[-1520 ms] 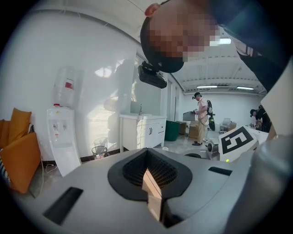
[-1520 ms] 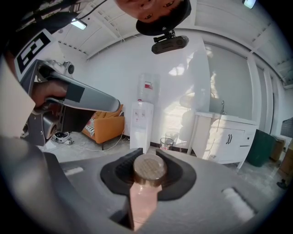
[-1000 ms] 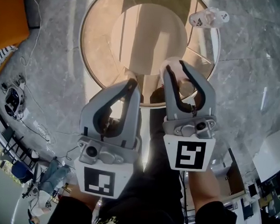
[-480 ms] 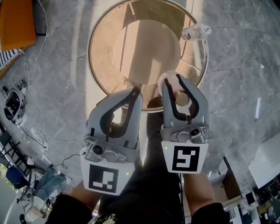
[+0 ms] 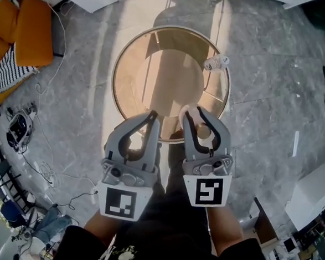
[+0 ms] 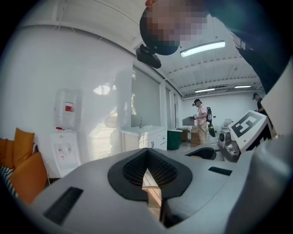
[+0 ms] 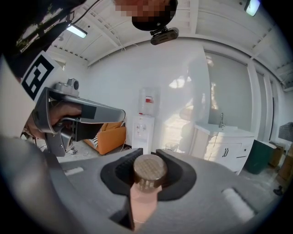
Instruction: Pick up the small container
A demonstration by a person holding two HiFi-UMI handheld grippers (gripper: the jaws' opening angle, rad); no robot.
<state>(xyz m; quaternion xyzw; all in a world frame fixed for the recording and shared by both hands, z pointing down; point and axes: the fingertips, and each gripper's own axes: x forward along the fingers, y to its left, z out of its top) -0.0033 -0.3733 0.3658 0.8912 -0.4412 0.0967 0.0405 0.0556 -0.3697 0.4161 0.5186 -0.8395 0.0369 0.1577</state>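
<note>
The small container (image 7: 145, 183), a pale pink bottle with a round bronze cap, is clamped between the black pads of my right gripper (image 7: 149, 160), cap end toward the camera. In the head view the container (image 5: 203, 131) shows inside the right gripper (image 5: 192, 113), held above the near rim of the round table (image 5: 135, 58). My left gripper (image 5: 151, 118) hangs beside it on the left, its jaws closed together with nothing between them. In the left gripper view its fingertips (image 6: 147, 154) meet at the tip.
A clear plastic bottle (image 5: 216, 62) lies on the table's far right. Orange cushions (image 5: 30, 31) and a striped cloth sit on the grey floor at upper left, with cables (image 5: 42, 146) along the left. White furniture (image 5: 316, 187) stands at the right. A water dispenser (image 7: 144, 121) stands by the wall.
Both grippers have drawn back from the table, the container still held in the right one. The table now looks smaller and farther away, and more floor shows around it.
</note>
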